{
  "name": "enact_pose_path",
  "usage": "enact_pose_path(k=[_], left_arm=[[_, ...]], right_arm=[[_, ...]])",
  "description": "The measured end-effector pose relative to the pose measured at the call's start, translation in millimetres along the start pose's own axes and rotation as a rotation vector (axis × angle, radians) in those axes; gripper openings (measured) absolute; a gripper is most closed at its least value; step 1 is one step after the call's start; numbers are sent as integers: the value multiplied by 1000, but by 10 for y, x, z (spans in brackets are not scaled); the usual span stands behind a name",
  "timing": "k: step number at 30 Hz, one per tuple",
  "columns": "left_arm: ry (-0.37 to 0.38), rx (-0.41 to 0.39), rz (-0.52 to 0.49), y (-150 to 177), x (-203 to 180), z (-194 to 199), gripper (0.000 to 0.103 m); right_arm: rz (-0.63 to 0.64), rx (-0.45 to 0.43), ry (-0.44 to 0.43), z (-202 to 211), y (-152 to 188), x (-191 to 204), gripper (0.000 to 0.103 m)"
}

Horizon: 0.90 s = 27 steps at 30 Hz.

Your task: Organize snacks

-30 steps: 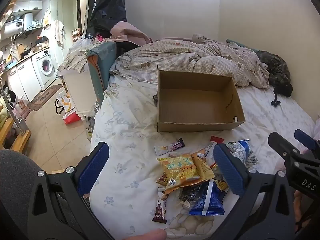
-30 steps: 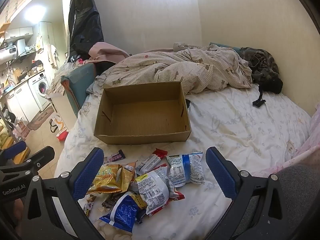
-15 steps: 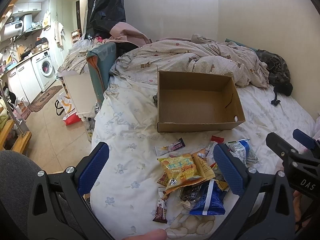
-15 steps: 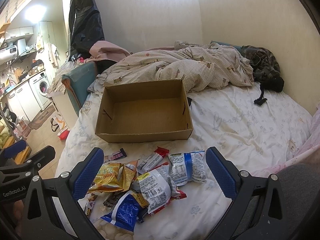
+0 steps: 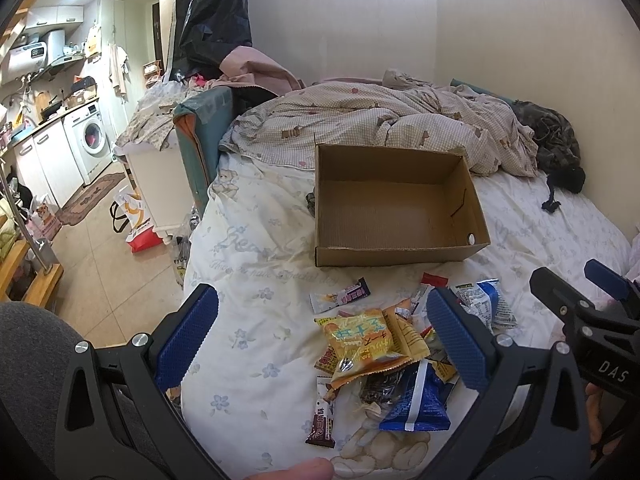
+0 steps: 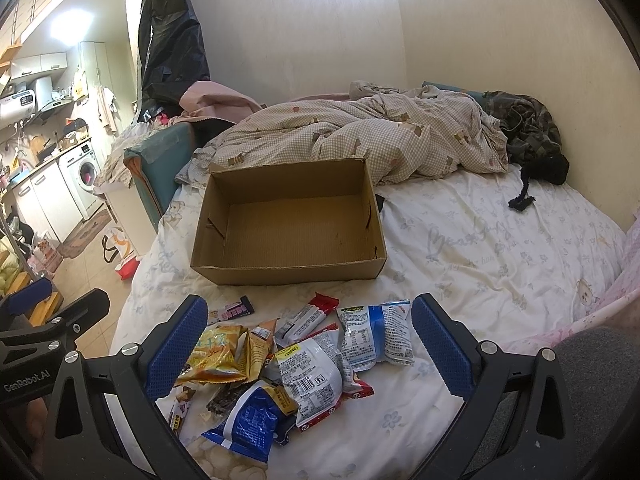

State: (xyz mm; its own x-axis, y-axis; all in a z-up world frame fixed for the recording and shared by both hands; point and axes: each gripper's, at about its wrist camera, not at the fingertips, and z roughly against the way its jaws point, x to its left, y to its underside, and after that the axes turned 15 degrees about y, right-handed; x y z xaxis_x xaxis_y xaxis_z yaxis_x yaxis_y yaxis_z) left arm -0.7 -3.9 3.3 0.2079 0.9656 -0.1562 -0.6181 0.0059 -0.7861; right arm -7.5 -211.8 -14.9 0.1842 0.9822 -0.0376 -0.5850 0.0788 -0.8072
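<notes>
Left gripper jaws wide, holding nothing, hovering over the lower centre of its frame; right gripper likewise wide and empty, straddling the snack pile in the lower centre. Snacks lie heaped on the bed, just in front of the cardboard box, which sits open and empty mid-frame. Handling guess: all light, crinkly film packs, slick and air-puffed, so pads will likely skid on the faces; better to pinch a crimped end seal or a flat edge. Yellow chip bag looks pillowy and crush-prone, go gentle. White pouch and blue-white pouch lie flatter, glossy print. Dark blue bag is partly buried under the others. Slim bars, like the purple-ended bar set apart from the heap, seem stiffer and easiest to take across the narrow width. Mattress is soft, so pressing down will sink. Box is rigid corrugated board with low walls.
</notes>
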Motion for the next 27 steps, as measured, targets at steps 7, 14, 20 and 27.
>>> enact_pose_path(k=[7, 14, 20, 27], left_arm=[[-1, -1, 0, -1, -2, 0, 103], [-1, -1, -1, 2, -2, 1, 103], [0, -1, 1, 4, -2, 1, 103], [1, -3, -2, -5, -13, 24, 103]], right_arm=[[0, 0, 0, 3, -2, 0, 103], [-1, 0, -1, 7, -6, 9, 103], [4, 1, -1, -18, 13, 16, 103], [3, 3, -4, -19, 12, 23, 103]])
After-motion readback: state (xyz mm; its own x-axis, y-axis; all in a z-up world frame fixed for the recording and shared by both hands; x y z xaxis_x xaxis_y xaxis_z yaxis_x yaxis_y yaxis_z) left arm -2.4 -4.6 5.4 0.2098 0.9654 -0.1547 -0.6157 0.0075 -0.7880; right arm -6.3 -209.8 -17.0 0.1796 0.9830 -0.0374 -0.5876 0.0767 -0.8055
